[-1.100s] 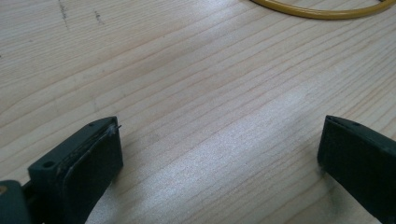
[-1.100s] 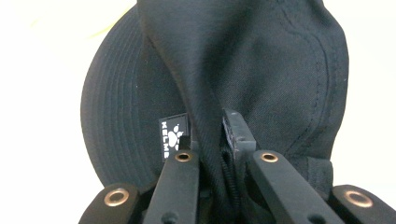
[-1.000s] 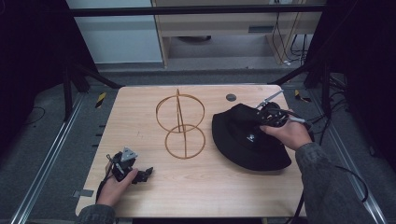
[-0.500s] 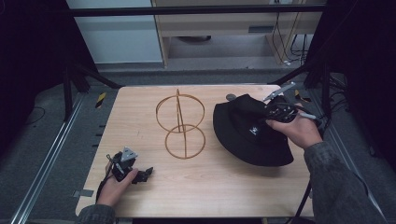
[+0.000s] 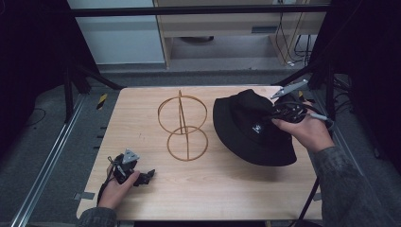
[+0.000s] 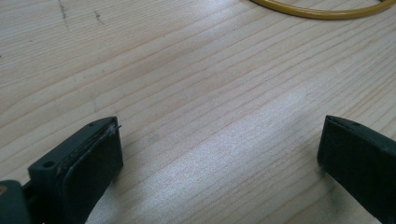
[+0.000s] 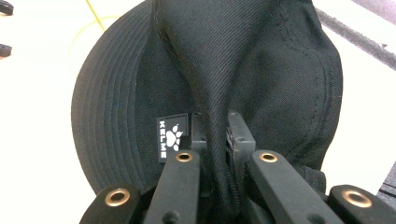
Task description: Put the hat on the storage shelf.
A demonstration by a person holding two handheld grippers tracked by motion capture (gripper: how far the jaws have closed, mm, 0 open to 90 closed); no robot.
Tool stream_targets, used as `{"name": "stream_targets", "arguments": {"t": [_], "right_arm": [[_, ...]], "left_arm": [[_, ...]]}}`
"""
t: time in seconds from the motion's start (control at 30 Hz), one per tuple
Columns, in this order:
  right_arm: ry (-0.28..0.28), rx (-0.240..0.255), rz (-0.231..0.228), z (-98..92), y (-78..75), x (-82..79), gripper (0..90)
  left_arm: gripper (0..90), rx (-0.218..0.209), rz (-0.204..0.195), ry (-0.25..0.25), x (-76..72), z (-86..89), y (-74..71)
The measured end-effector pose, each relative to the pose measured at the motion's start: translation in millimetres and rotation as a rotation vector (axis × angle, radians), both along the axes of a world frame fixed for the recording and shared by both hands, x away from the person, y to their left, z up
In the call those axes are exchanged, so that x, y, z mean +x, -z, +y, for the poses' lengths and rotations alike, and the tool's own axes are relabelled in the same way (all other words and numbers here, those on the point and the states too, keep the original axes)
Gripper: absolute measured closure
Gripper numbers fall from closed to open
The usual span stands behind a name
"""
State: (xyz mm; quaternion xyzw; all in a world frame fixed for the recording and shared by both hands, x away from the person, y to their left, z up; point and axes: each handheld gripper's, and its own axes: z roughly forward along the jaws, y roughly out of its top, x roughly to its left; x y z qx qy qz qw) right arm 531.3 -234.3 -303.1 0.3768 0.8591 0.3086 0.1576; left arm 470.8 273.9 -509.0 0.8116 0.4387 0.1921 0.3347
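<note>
From the high view, your right tongs [image 5: 276, 115] pinch the crown of the 1 black hat [image 5: 250, 130], which sits at the right side of the wooden surface [image 5: 217, 189], its brim partly lifted on the near-right edge where your hand pulls it. Gripping a fold of the crown looks like the sensible hold, since the soft cloth offers no stiff edge and the crown must end up on top of the stand. Just left of the hat is 1 gold wire stand [image 5: 182, 126], made of 2 rings joined by an upright rod, placed mid-surface so either hand can reach it. Your left tongs [image 5: 142, 176] rest at the near-left corner, well apart from both things, probably parked to keep out of the way. In the left gripper view, those tongs [image 6: 219, 154] are released, jaws spread wide over bare wood with nothing between them, and an arc of the stand's lower ring [image 6: 322, 10] shows at the top edge. In the right gripper view, the right tongs [image 7: 215, 133] are clenched on a ridge of the hat's fabric [image 7: 261, 70], with 1 small white-on-black label [image 7: 172, 135] just beside the jaws and the stitched brim spreading left. Count: 1 hat, 1 stand, 2 tongs.
</note>
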Motion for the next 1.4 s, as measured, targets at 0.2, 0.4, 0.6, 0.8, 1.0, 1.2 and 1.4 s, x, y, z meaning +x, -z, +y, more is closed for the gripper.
{"name": "stream_targets", "arguments": {"t": [0.2, 0.4, 0.6, 0.8, 1.0, 1.2, 1.4], "right_arm": [[-0.007, 0.009, -0.008, 0.4, -5.3, -2.6, 85.2], [-0.018, 0.018, -0.018, 1.1, -8.4, -5.7, 85.2], [-0.018, 0.039, -0.044, -7.0, -16.1, -16.4, 85.2], [-0.023, 0.061, -0.075, -15.6, -26.3, -28.9, 85.2], [-0.025, 0.076, -0.091, -19.7, -32.8, -35.5, 85.2], [-0.033, 0.089, -0.118, -19.9, -43.3, -40.9, 85.2], [-0.051, 0.117, -0.134, -15.4, -56.2, -43.4, 85.2]], "left_arm": [[0.0, 0.000, 0.000, 0.000, 0.0, 0.0, 0.0], [0.0, 0.000, 0.000, 0.000, 0.0, 0.0, 0.0], [0.0, 0.000, 0.000, 0.000, 0.0, 0.0, 0.0], [0.0, 0.000, 0.000, 0.000, 0.0, 0.0, 0.0], [0.0, 0.000, 0.000, 0.000, -0.1, 0.0, 0.0], [0.0, 0.000, 0.000, 0.000, -0.1, 0.0, 0.0], [0.0, 0.000, 0.000, 0.000, -0.1, 0.0, 0.0]]}}
